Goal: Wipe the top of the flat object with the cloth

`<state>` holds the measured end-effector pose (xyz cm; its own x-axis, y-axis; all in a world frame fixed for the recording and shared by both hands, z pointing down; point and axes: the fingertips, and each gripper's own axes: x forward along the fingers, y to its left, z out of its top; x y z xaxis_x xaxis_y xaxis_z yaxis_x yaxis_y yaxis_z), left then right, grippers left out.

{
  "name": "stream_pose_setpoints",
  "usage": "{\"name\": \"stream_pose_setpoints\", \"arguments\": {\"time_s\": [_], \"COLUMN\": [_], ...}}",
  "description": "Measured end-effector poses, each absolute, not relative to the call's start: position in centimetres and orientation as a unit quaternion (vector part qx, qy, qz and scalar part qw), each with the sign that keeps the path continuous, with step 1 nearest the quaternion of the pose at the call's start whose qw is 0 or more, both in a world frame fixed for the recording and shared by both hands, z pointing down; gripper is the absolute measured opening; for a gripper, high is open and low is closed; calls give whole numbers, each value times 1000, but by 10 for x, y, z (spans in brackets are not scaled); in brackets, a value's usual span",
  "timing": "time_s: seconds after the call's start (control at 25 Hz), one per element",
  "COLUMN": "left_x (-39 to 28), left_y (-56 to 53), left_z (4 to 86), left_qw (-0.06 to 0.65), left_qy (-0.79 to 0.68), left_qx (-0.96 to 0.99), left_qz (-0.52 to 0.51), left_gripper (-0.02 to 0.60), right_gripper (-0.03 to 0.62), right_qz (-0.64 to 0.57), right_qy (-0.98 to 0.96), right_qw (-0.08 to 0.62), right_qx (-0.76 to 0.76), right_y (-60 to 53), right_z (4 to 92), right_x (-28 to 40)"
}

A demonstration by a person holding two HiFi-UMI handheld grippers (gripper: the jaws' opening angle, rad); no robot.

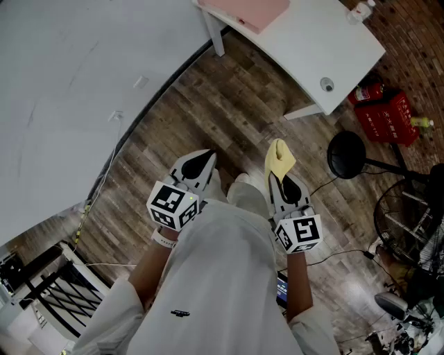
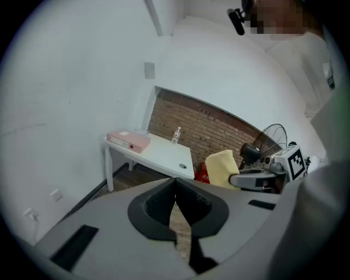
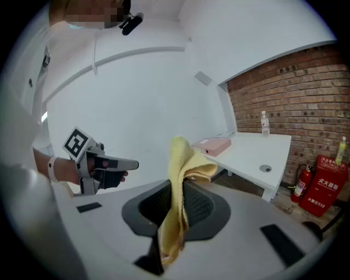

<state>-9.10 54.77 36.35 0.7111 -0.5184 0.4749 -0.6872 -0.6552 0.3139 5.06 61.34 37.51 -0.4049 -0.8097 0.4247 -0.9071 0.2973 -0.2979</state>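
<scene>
A yellow cloth (image 3: 180, 180) is pinched in my right gripper (image 3: 174, 192), which is shut on it; the cloth sticks up past the jaw tips. The head view shows the cloth (image 1: 279, 158) above my right gripper (image 1: 280, 175), held over the wooden floor. My left gripper (image 1: 202, 161) is held beside it, shut, with nothing between its jaws (image 2: 176, 186). A flat pink box (image 1: 244, 12) lies on a white table (image 1: 326, 41) ahead. The same box (image 2: 129, 140) appears in the left gripper view and, as the pink box (image 3: 212, 146), in the right gripper view. Both grippers are well short of the table.
A white wall (image 1: 62, 83) curves along the left. A red fire extinguisher box (image 1: 386, 116) and a black fan (image 1: 406, 208) stand at the right. A small bottle (image 3: 264, 122) stands on the table's far edge. Cables run over the wooden floor (image 1: 222, 118).
</scene>
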Motion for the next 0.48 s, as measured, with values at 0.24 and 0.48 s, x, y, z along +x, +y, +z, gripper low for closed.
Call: {"name": "stream_pose_setpoints", "arguments": {"time_s": [0.24, 0.48], "left_x": [-89, -95], "left_y": [575, 589], "left_z": [340, 316], "left_qw": [208, 182], "left_qy": [-318, -325], "left_qx": [912, 919], "left_qz": [154, 126], "left_gripper": [17, 17], "right_gripper": [52, 58], "right_qz": [218, 168], "right_qy": [-823, -844], "right_qw": [90, 80], "right_qx": [516, 502], "right_y": [610, 611], "right_z": [349, 319], "right_x": [16, -3]}}
